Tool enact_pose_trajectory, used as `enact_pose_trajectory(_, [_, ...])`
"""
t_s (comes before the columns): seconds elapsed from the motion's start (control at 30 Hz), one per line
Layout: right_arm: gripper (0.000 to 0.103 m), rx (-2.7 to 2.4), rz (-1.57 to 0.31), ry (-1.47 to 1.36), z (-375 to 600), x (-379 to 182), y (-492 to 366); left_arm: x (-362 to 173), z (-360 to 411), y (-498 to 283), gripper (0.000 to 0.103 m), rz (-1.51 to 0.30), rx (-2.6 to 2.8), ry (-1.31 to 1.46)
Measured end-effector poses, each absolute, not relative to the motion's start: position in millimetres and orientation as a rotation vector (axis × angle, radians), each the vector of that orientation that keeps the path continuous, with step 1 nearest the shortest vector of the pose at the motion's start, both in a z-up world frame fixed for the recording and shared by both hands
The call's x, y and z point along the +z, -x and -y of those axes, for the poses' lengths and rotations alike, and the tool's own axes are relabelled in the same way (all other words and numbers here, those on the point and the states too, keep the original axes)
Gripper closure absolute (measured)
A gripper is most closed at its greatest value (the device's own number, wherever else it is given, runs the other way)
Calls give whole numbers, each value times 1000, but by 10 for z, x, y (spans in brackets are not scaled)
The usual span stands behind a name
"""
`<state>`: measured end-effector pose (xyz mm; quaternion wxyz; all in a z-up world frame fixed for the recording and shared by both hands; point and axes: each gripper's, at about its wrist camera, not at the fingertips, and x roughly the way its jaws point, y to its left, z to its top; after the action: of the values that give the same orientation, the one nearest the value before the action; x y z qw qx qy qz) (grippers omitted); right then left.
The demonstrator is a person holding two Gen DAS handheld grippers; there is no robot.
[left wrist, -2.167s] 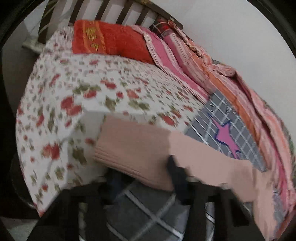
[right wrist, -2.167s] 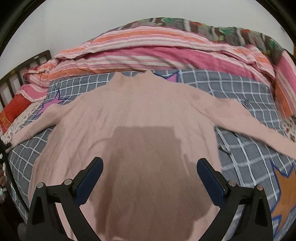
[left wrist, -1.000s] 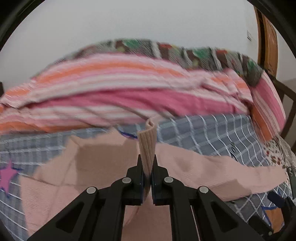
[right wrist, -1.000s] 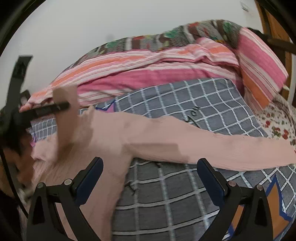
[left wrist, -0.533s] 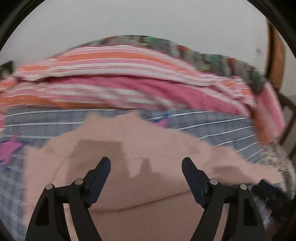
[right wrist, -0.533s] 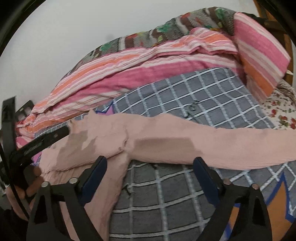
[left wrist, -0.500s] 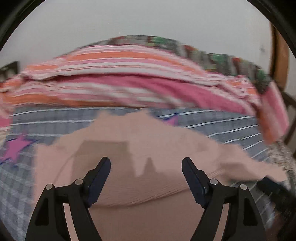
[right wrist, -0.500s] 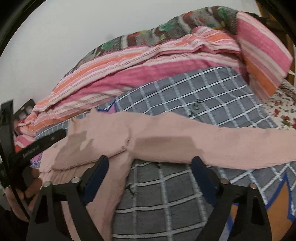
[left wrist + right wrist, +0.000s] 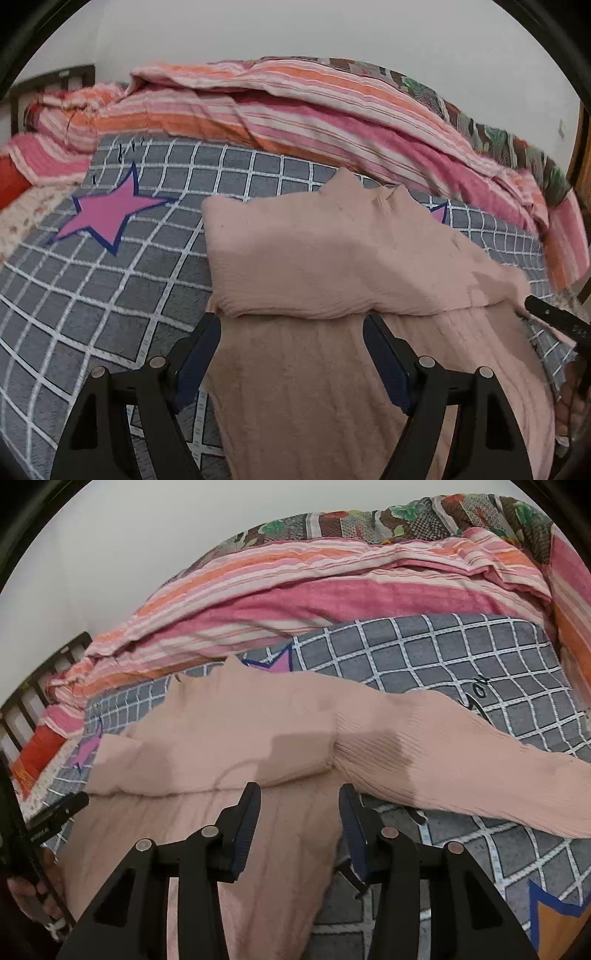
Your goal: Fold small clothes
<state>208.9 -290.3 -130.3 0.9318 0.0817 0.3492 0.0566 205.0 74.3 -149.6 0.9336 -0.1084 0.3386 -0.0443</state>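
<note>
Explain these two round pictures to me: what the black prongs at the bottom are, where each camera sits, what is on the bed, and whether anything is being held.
No robot here: a person holds a two-finger tool in each hand, with a fisheye camera on each looking along its fingers. One picture comes from the left gripper, the other from the right gripper; the black prongs are their fingers.

On the bed lies a grey checked blanket with stars, striped bedding heaped behind it, and on the blanket a pink sweater. One sleeve is folded across its chest; the other sleeve lies stretched out sideways.

The left gripper stands open, holding nothing. The right gripper's jaws have just been closing above the sweater's side, but do not pinch it yet.
</note>
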Motion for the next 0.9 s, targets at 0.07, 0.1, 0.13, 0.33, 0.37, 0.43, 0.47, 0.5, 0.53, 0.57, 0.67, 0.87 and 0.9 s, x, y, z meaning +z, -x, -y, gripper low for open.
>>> enact_pose_trajectory(0.07, [60, 104, -723, -178, 2904, -1316, -2147, -1531, -821, -2092, 25, -712, -87, 262])
enact_pose_trajectory(0.1, [60, 107, -734, -182, 2897, -1339, -2192, -1542, -830, -2101, 25, -711, -99, 280])
enact_pose_trajectory(0.13, [60, 108, -744, -185, 2892, -1360, -2234, -1541, -851, -2106, 25, -707, -111, 292])
enact_pose_trajectory(0.33, [64, 114, -804, -220, 2886, -1444, -2513, -1539, -939, -2082, 25, -684, -120, 321])
enact_pose_trajectory(0.37, [65, 112, -807, -217, 2878, -1448, -2558, -1546, -952, -2088, 25, -685, -122, 329])
enact_pose_trajectory(0.43, [88, 105, -822, -206, 2853, -1486, -2649, -1560, -963, -2105, 25, -690, -129, 344])
enact_pose_trajectory(0.47, [98, 106, -836, -193, 2835, -1521, -2688, -1560, -964, -2111, 25, -690, -131, 349])
enact_pose_trajectory(0.5, [99, 118, -839, -187, 2830, -1544, -2694, -1556, -960, -2110, 25, -686, -132, 350])
enact_pose_trajectory(0.53, [99, 136, -811, -200, 2849, -1526, -2657, -1543, -949, -2096, 25, -677, -133, 347])
enact_pose_trajectory(0.57, [99, 147, -783, -214, 2875, -1485, -2616, -1530, -938, -2084, 25, -666, -136, 343])
enact_pose_trajectory(0.67, [100, 155, -713, -240, 2982, -1347, -2453, -1451, -844, -2074, 25, -630, -124, 289])
enact_pose_trajectory(0.87, [100, 97, -832, -185, 2915, -1552, -2514, -1465, -629, -2176, 25, -655, -133, 183])
enact_pose_trajectory(0.9, [100, 100, -823, -188, 2927, -1532, -2494, -1490, -616, -2201, 25, -673, -132, 177])
